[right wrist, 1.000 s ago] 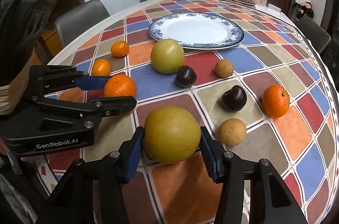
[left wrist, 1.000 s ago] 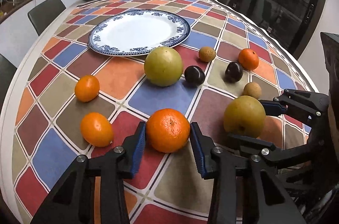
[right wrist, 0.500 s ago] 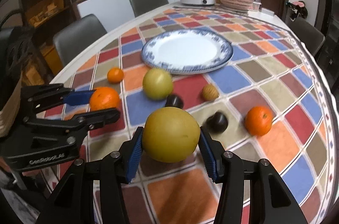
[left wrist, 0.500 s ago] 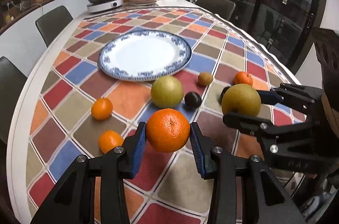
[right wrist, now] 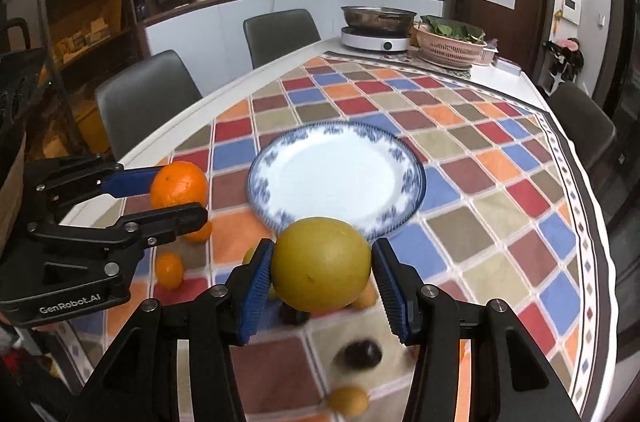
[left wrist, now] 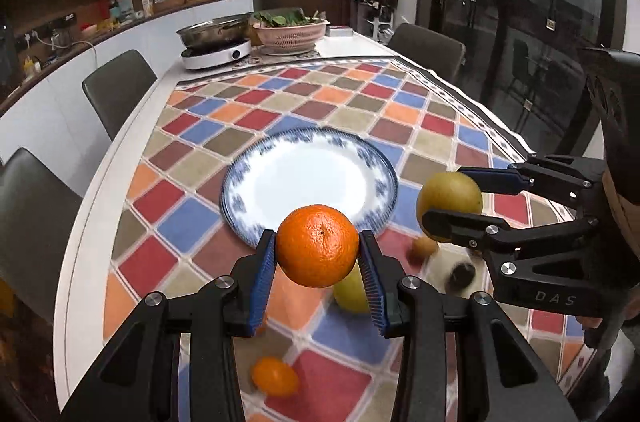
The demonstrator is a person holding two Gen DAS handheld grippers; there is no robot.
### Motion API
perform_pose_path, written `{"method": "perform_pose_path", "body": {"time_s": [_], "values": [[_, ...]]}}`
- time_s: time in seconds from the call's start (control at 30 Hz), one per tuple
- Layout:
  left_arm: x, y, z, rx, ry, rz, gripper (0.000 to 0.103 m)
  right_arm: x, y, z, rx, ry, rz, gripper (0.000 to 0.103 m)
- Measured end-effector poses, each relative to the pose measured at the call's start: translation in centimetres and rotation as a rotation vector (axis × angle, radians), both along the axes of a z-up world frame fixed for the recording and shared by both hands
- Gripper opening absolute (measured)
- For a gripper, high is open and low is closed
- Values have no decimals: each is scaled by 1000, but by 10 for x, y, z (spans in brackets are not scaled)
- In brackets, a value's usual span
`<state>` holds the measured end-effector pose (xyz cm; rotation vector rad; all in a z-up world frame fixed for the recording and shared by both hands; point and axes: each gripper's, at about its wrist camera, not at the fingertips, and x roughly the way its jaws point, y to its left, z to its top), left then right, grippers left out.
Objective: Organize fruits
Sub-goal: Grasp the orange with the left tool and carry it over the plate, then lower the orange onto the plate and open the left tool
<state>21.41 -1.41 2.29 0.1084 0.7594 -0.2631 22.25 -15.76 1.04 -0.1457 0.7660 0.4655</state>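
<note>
My left gripper (left wrist: 318,272) is shut on an orange (left wrist: 317,245) and holds it in the air, just in front of the blue-rimmed white plate (left wrist: 280,218). My right gripper (right wrist: 322,280) is shut on a yellow-green pear (right wrist: 321,263), also in the air near the plate's (right wrist: 340,182) front rim. Each gripper shows in the other's view: the right one with its pear (left wrist: 449,200), the left one with its orange (right wrist: 179,184). More fruit lies on the tablecloth below: a green pear (left wrist: 352,292), small oranges (left wrist: 275,377) (right wrist: 169,271) and a dark plum (right wrist: 362,353).
The chequered tablecloth (left wrist: 224,138) covers an oval table. At its far end stand a hotplate with a steel pan (left wrist: 216,52) and a pink basket of greens (left wrist: 292,32). Grey chairs (right wrist: 148,102) stand around the table edges.
Both grippers have lifted their fruit off the table and moved forward towards the plate. The remaining fruit now lies below and behind them.
</note>
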Motion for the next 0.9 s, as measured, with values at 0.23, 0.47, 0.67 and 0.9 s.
{"method": "perform_pose_path", "body": {"time_s": [0.23, 0.47, 0.67, 0.9], "values": [[54, 7, -1, -27, 41, 11, 41, 48, 8, 11, 11, -2, -5, 35], [106, 7, -27, -39, 121, 30, 41, 112, 0, -14, 42, 115, -72, 25], [148, -4, -56, -48, 205, 24, 41, 126, -1, -38, -7, 178, -84, 25], [169, -9, -68, -31, 232, 28, 56, 140, -1, -50, -12, 209, -103, 25]]}}
